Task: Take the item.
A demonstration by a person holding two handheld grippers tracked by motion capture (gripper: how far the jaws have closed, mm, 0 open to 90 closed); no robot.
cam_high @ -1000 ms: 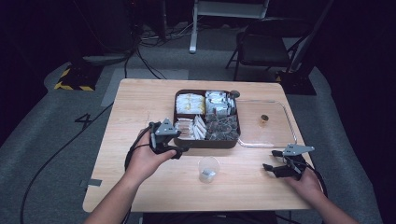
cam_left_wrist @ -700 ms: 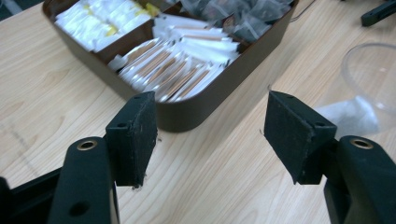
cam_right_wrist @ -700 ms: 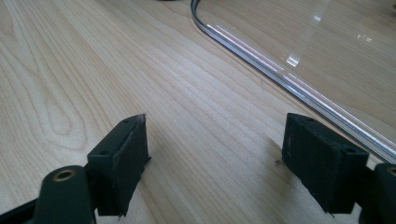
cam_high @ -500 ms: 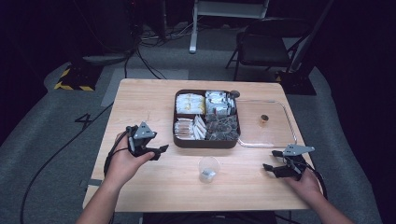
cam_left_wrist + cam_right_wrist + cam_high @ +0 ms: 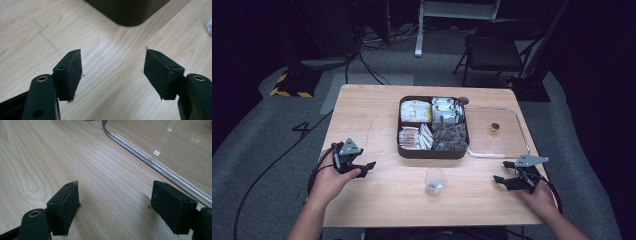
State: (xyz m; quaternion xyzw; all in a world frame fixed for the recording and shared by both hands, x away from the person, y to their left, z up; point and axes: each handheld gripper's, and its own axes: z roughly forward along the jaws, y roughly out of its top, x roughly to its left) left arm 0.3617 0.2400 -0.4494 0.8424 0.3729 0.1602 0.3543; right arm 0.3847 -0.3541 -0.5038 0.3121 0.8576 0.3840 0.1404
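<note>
Gripping the left tool (image 5: 367,168) in the left hand (image 5: 329,182) at about eight o'clock on the bench (image 5: 362,110), low over the wood and aimed toward three o'clock. In the left gripper view (image 5: 112,72), released: both black pads well apart, having just been opening, with bare wood grain between them and no contact with anything. Ahead of those jaws, at twelve o'clock in that view, the rounded corner of the dark tray (image 5: 127,12), near but apart. Gripping the right tool (image 5: 501,181) in the right hand (image 5: 539,195) at about four o'clock on the bench, pointed toward nine o'clock. In the right gripper view (image 5: 115,202), likewise released: jaws spread wide over plain wood, empty, with the curved edge of the clear lid (image 5: 150,160) running from twelve toward four o'clock, close beside the farther jaw; touching or not, hard to tell. Between the two tools, at six o'clock on the bench: the clear cup (image 5: 434,180), upright, with something small and pale inside, well apart from both tools. Just beyond it, at the middle of the bench, the dark tray (image 5: 432,153), split into four compartments packed with packets. Lying flat against the tray's three o'clock side, the clear lid (image 5: 507,142), carrying a small brown knob (image 5: 495,127).
</note>
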